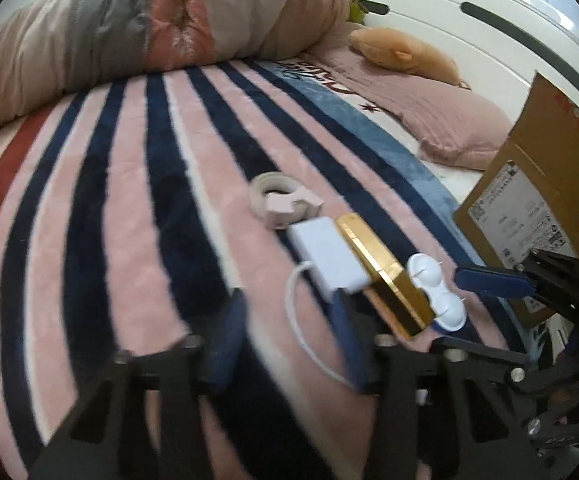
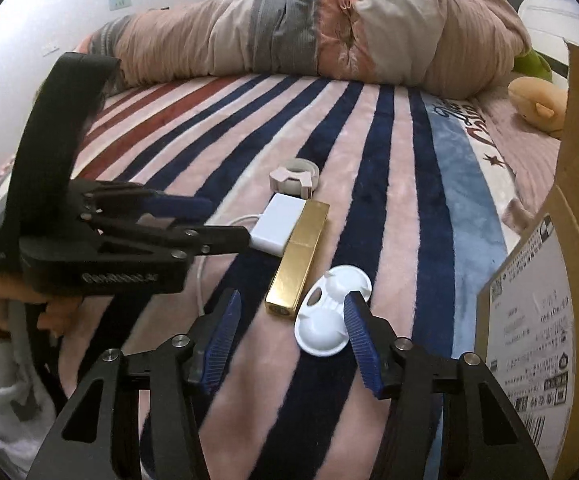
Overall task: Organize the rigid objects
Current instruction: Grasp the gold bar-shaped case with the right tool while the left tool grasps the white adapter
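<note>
A striped blanket covers the bed, a rolled duvet lies at 12 o'clock and a cardboard box stands at 3 o'clock. On the blanket sits a row of small things – a gold bar-shaped box touching a white adapter (its cable trails toward 8 o'clock), a white two-cup case just beside the gold box at 5 o'clock, and a tape dispenser at 12 o'clock of the adapter. The right gripper has its jaws spread, its right finger overlapping the case, while the left gripper – jaws also spread, holding nothing – hovers near the adapter's cable end
</note>
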The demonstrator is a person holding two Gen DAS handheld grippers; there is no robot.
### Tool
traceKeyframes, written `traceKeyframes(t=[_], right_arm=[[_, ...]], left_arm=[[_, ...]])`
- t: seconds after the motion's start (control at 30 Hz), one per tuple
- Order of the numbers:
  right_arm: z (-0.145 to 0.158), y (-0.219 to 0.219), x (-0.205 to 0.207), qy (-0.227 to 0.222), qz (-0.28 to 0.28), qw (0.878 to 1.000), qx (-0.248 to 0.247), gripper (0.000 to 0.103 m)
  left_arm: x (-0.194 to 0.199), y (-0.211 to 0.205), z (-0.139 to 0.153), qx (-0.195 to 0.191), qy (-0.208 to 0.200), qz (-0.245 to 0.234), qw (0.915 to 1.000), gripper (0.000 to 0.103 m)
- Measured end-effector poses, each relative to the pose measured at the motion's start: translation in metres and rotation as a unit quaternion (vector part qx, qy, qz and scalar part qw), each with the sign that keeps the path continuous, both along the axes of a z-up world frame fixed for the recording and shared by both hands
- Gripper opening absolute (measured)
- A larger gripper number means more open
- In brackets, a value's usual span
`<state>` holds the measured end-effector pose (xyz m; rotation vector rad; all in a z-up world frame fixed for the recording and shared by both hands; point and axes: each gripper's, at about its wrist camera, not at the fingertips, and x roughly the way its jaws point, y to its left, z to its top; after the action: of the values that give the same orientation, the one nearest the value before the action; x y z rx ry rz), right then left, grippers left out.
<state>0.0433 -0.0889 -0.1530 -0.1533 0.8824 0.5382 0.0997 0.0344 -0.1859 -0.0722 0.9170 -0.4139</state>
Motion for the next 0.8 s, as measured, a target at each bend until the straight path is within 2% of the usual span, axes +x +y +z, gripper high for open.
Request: traceKeyframes(t=[0.03,0.07,0.1,0.2,0.47,0.63,0.67,0.73,0.77,0.8], right_arm=[[0.0,0.0,0.002,-0.001,0.0,1.0,0.0,0.05],[0.0,0.0,0.003,-0.001,-0.002,1.0,0.002,0.05],[0.001,-0.002,0.004,0.001,-0.005,1.0,0.006,0.05],[0.004,-0.002,0.003,-0.002,-0.01,1.0,0.005,0.05],[0.012,0.009,0.003,-0.01,-0.001,1.0,0.014,0.05],[0.002,0.024,0.013,-0.014,-0.005,1.0,-0.002,0.05],[-0.001,0.026,0.016,-0.016,-0.01,1.0,-0.01,0.05],[-0.008,0.028,0.024,-0.018,-0.023,0.999,-0.027,0.05],[-0.01,0.029,0.026,-0.018,-0.027,0.999,-0.034,0.045],[-0.012,0.029,0.029,-0.02,-0.028,0.999,-0.039,0.038]], left_arm=[[-0.001,-0.002,0.0,0.002,0.001,-0.003,1.0,0.019],[0.0,-0.003,-0.001,0.011,0.0,-0.002,0.9999,0.009],[0.001,-0.003,-0.003,0.017,0.001,0.001,0.9999,0.006],[0.002,0.01,-0.001,-0.002,0.008,0.012,0.9999,0.002],[-0.025,0.064,0.004,-0.007,0.01,0.064,0.9979,0.002],[-0.043,0.103,0.003,-0.035,0.01,0.112,0.993,0.002],[-0.042,0.103,0.004,-0.041,0.009,0.112,0.9928,0.007],[-0.039,0.095,0.005,-0.042,0.003,0.099,0.9942,0.027],[-0.036,0.088,0.006,-0.035,-0.002,0.092,0.9951,0.041],[-0.032,0.081,0.006,-0.03,-0.005,0.086,0.9958,0.051]])
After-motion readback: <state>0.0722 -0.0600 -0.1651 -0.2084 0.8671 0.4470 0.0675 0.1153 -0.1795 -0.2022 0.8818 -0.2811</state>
